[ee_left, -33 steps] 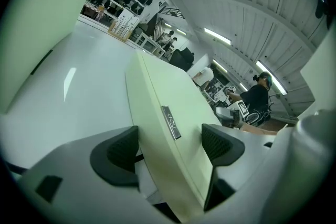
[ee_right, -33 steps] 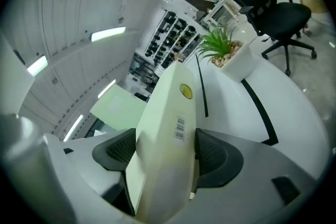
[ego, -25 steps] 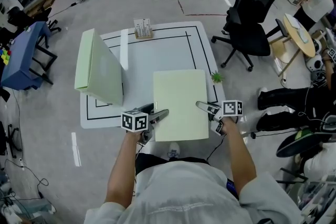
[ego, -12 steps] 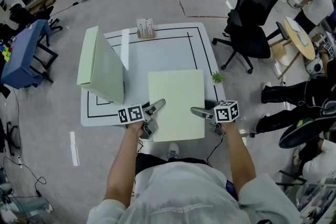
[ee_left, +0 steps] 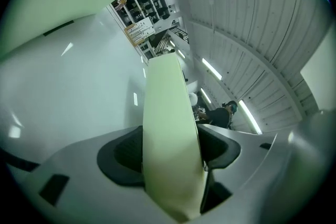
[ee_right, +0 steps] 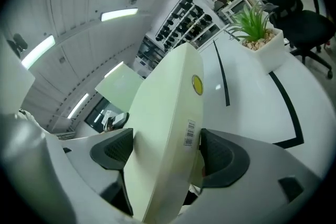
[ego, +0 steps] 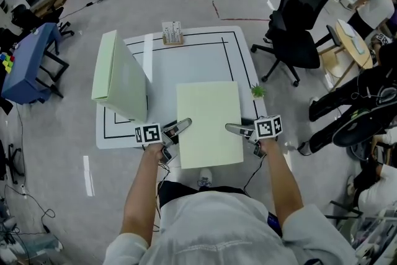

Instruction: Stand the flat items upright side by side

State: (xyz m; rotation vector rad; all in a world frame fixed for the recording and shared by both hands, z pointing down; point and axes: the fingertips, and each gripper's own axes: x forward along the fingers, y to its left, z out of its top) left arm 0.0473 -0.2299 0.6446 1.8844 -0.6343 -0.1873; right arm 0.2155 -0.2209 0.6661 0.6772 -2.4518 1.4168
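Closing left tool [ego: 178, 126] — folder [ego: 208, 124] between jaws

Head view: from my head, steeply down; whole white table [ego: 186, 59] and surrounding floor in frame. Left gripper view: very near, edge-on along the lying green folder [ee_left: 170, 139], tilted up toward the ceiling. Right gripper view: equally near, along that folder's opposite edge, facing the small plant [ee_right: 254, 26]. All three share folder and table; head and right views also share plant and upright folder [ego: 121, 80].
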